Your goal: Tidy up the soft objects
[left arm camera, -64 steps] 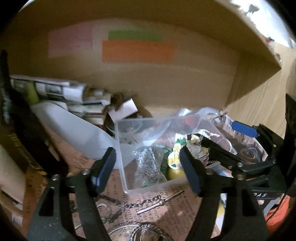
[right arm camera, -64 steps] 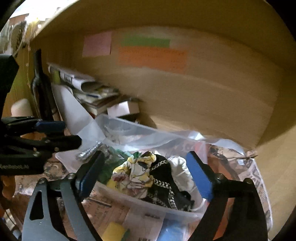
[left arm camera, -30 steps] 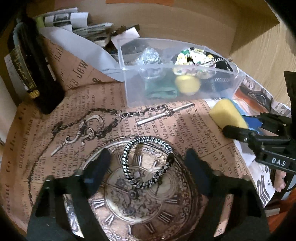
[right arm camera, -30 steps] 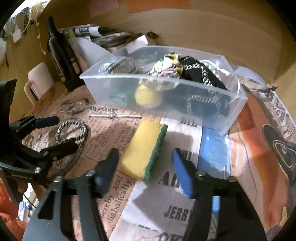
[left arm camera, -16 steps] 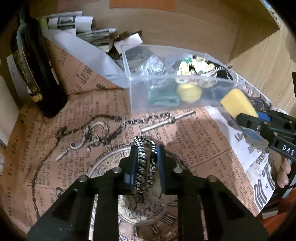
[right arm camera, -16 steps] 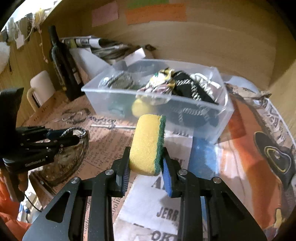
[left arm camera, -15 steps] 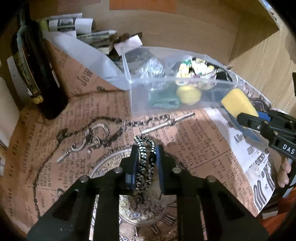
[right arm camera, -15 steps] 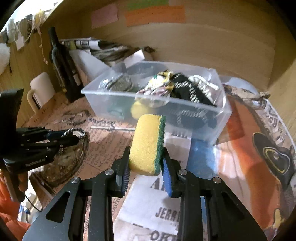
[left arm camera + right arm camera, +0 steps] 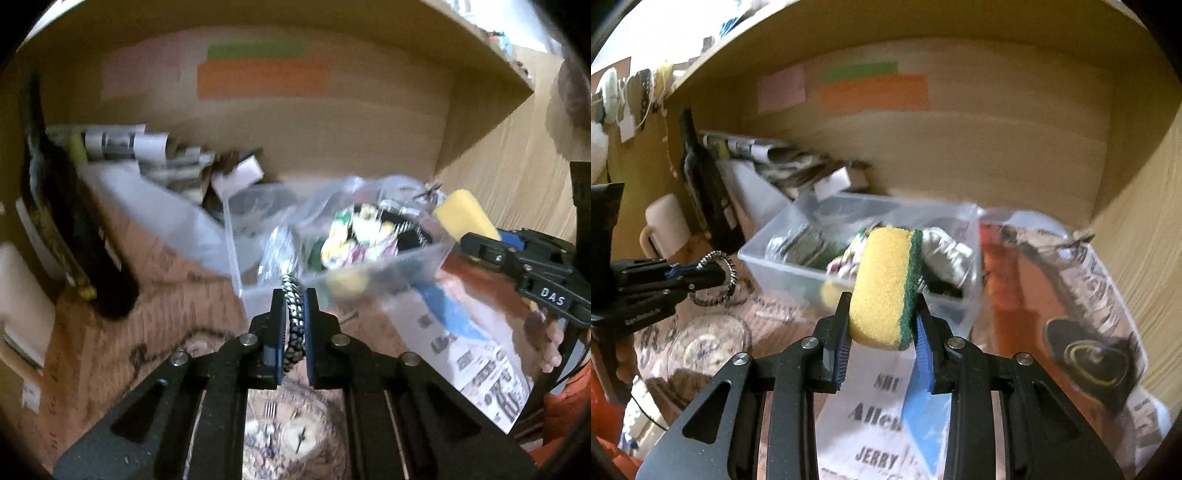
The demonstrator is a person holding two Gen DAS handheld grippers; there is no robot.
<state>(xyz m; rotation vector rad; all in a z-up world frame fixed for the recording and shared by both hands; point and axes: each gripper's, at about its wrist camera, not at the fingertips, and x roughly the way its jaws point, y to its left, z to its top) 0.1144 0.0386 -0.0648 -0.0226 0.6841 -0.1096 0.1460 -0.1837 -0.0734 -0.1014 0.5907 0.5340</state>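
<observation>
My left gripper [image 9: 293, 321] is shut on a black-and-white braided cord loop [image 9: 293, 314], held above the printed paper in front of the clear plastic bin [image 9: 251, 291]. The loop also shows in the right wrist view [image 9: 718, 278], hanging from the left gripper [image 9: 716, 275]. My right gripper [image 9: 881, 325] is shut on a yellow sponge with a green scrub side [image 9: 886, 284], held up just in front of the bin [image 9: 761, 258]. The sponge also shows in the left wrist view [image 9: 465, 221], near the bin's right end. The bin holds patterned cloth [image 9: 358, 240], a yellow ball [image 9: 347, 282] and other soft items.
A dark bottle [image 9: 70, 229] stands at the left beside a cream mug [image 9: 665, 225]. Rolled papers and booklets [image 9: 147, 155] lie behind the bin against the wooden back wall. A blue flat piece [image 9: 923, 417] lies on the newspaper under my right gripper.
Both grippers have lifted and moved toward the bin, the left with the cord loop, the right with the sponge. A second ago both were open over these items.
</observation>
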